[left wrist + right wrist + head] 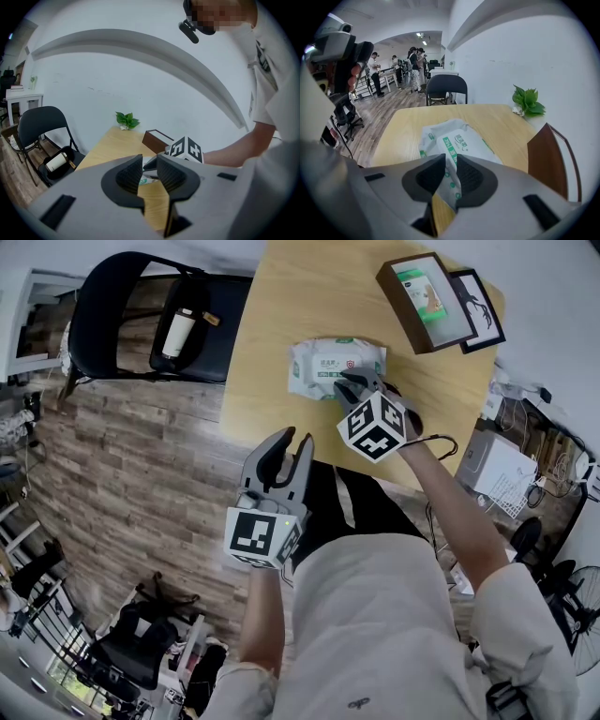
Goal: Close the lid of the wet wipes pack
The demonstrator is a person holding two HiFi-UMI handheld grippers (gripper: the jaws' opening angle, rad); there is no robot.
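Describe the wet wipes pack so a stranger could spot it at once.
Look at the wooden table; near its middle, closer to the person than the brown box, lies the wet wipes pack. It is the only soft white pouch with green print, and the right gripper points at its near edge.

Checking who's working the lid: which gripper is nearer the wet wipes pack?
Right. The right gripper sits at the wet wipes pack's near edge; the left gripper hangs off the table, well short of it.
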